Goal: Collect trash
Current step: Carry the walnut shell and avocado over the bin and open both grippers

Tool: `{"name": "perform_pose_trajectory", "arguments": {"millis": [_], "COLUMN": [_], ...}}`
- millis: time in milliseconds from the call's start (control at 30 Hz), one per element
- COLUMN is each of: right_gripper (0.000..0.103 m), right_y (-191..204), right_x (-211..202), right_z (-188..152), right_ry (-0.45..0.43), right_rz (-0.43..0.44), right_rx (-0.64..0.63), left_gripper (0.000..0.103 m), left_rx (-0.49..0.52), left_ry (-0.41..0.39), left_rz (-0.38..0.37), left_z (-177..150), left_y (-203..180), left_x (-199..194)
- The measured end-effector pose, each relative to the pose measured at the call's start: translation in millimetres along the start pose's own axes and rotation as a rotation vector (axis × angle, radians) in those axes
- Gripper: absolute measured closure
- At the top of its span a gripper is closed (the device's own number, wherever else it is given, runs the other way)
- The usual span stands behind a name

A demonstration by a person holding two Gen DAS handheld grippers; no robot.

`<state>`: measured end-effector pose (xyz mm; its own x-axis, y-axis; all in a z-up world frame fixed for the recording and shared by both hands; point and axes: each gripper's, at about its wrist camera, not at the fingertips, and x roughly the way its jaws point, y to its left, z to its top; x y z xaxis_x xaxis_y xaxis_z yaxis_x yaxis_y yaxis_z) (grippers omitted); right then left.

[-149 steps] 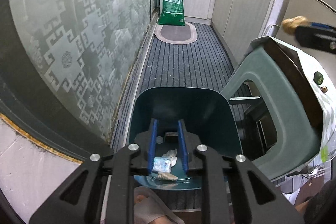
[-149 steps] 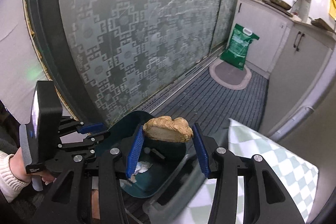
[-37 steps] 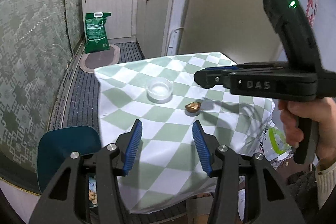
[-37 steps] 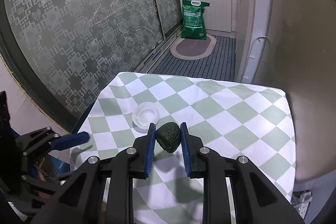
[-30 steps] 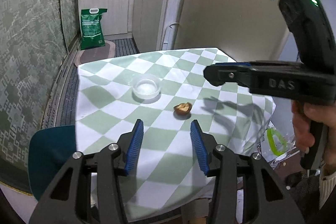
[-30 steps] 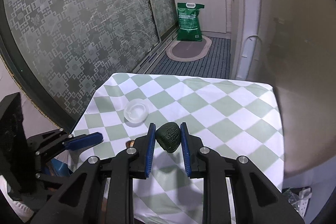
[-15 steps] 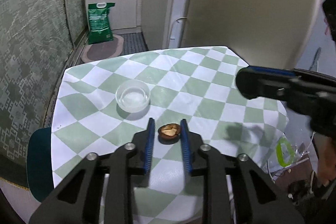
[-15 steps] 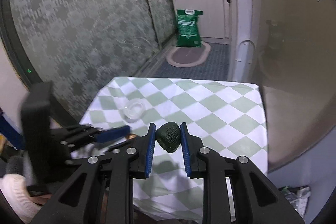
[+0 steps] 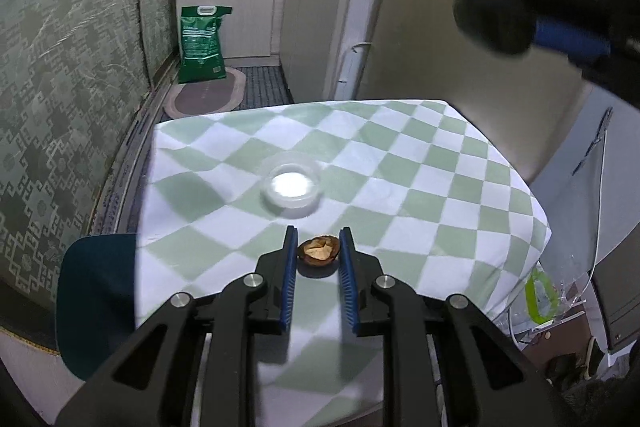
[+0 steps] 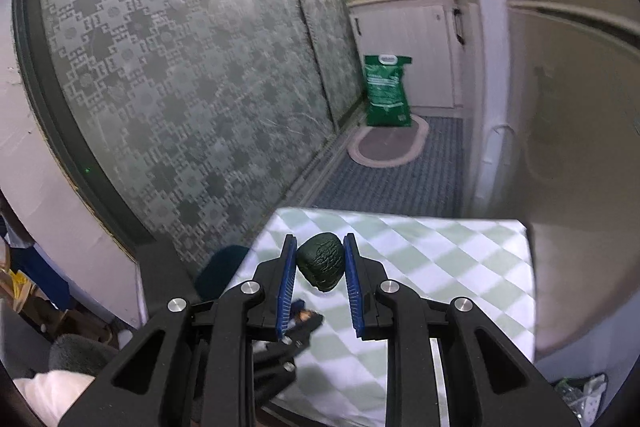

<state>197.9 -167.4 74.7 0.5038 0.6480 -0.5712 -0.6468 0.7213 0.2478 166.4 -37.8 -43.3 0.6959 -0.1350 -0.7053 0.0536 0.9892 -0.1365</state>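
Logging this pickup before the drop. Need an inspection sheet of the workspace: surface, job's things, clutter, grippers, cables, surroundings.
Surface: checked tablecloth, green and white, draped over the table's edges.
Job's things: brown nutshell piece between the left jaws; dark green wrinkled piece in the right jaws, lifted above the cloth; teal bin beside the table.
Clutter: clear shallow dish on the cloth.
Grippers: left gripper has just closed its jaws on the nutshell piece, which sits at cloth level; right gripper shut on the green piece.
Cables: nothing seen.
Surroundings: patterned glass door, green sack, oval mat, white cabinets.
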Motion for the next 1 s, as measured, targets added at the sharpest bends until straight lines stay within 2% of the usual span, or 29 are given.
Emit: {"name": "perform_pose_trajectory", "arguments": {"millis": [233,433,633,1000], "right_gripper": [0.08,0.08,0.08,0.08], "right_y": [60.4,95.9,122.6,157.1], "right_x": [18.5,43.4,76.5,133.2], "right_z": [21.6,30.2,30.2,21.0], "right_ry": [-0.017,0.002,0.054,0.155], "right_rz": [0.076,0.111,0.125,0.124], "right_rx": [-0.07,-0.101,-0.118,-0.134], "left_gripper": [0.081,0.081,0.081,0.081], "left_rx": [-0.055,-0.11,-0.159,-0.181], "left_ry": [-0.043,-0.062,-0.037,0.05], "left_rz": [0.02,0.059,0.108,0.158], "left_z": [-1.8,-9.2,-24.0,-53.1], "left_y": [39.9,87.6,138.0,187.4], "left_x": [-29.0,-50.4,-56.9,-37.9]}}
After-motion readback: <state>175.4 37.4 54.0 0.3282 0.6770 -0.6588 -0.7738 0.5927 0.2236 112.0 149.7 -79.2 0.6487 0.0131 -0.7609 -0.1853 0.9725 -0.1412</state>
